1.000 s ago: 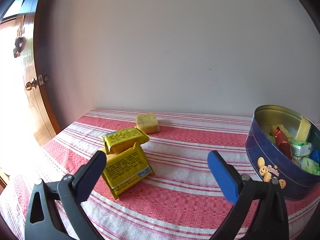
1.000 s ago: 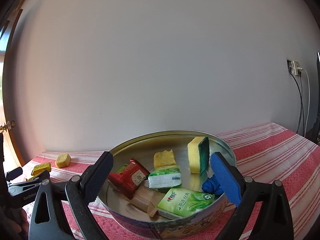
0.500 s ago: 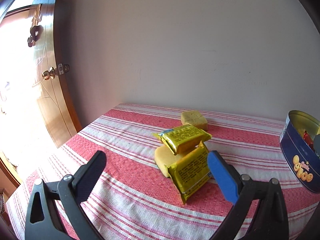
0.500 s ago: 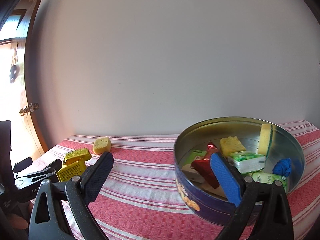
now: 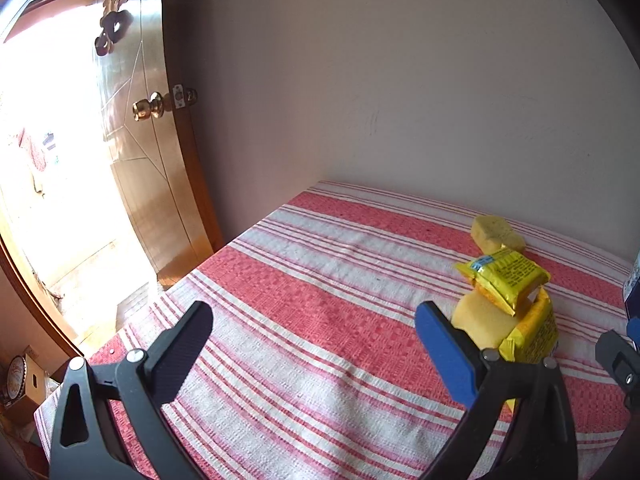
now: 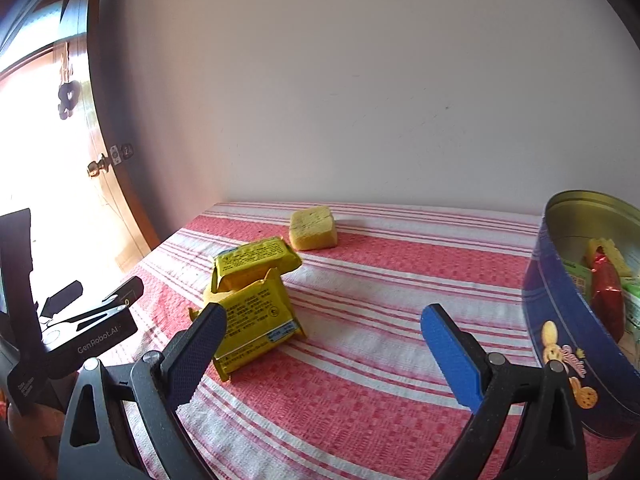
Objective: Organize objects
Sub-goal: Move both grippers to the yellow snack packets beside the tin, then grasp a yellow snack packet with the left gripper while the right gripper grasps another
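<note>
Two yellow foil packets (image 6: 256, 308) lie stacked on the red-striped tablecloth (image 6: 380, 280), with a pale sponge piece (image 5: 486, 326) tucked under them. A small yellow sponge cube (image 6: 313, 227) sits farther back near the wall. The blue round tin (image 6: 576, 320) at the right edge holds wrapped snacks and sponges. My right gripper (image 6: 324, 344) is open, low over the cloth, its left finger just in front of the packets. My left gripper (image 5: 312, 344) is open over bare cloth, the packets (image 5: 516, 300) to the right of its blue finger.
A wooden door (image 5: 156, 132) with a brass knob stands open at the left, bright light beyond it. The table's left edge drops off near the door. A plain wall runs behind the table. The left gripper's body (image 6: 80, 332) shows at the left of the right wrist view.
Both views have swung left. The tin slid from the right gripper's centre to the right edge, and the packets now sit by its left finger. The left gripper now faces the door side.
</note>
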Tool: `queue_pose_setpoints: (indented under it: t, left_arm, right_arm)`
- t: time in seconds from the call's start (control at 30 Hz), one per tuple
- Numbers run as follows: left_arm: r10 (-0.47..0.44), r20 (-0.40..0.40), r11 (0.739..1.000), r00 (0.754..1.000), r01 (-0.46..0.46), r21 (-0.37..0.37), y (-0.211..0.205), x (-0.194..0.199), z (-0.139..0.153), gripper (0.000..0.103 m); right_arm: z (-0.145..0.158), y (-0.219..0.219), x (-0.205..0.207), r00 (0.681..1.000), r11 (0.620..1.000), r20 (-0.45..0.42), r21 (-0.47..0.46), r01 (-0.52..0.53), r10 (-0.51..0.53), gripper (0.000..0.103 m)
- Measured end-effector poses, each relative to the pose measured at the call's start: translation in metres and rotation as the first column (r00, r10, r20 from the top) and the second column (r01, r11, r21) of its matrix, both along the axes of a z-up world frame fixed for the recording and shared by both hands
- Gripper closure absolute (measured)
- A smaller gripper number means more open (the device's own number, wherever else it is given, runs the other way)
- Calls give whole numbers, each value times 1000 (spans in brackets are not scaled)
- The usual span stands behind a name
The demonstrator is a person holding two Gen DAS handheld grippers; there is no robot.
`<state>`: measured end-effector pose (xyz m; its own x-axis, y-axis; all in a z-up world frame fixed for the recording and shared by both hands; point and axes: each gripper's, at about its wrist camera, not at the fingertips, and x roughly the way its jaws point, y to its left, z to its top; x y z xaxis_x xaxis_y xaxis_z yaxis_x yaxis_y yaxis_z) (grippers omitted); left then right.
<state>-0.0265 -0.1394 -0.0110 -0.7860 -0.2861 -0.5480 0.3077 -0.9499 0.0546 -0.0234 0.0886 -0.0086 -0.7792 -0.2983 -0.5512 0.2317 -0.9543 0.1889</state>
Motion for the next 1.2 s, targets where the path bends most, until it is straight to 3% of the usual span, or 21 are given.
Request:
queue_pose_setpoints:
  t: [0.27, 0.57, 0.63, 0.77, 1.0, 1.2]
  left_arm:
    - [16, 62, 997, 998, -21, 75, -15, -11, -10, 1]
    - [-5, 104, 997, 995, -3, 81, -11, -20, -14, 1]
    - [-9, 113, 997, 994, 0, 78, -9, -21, -14, 1]
    - [-20, 112, 997, 993, 12, 79, -8, -22, -13, 1]
    - [-164, 10, 985, 986, 164, 51, 16, -20, 2, 1]
    - [-367, 1, 930, 930, 367, -21, 60, -41, 19, 1]
  right_arm:
    - [-27, -43, -43, 964, 983, 198, 21, -183, 175, 4]
    - [-37, -63, -61, 948, 972, 245, 69, -227, 204, 5]
    - [-36, -57, -61, 950, 976, 245, 53, -213, 194, 20]
    - [-33, -40, -56, 950, 977, 234, -7, -213, 209, 29]
    - [-22, -3, -43, 979, 993, 168, -10, -119, 119, 29]
    - [-5, 38, -48, 994, 995, 53, -3, 101, -100, 29]
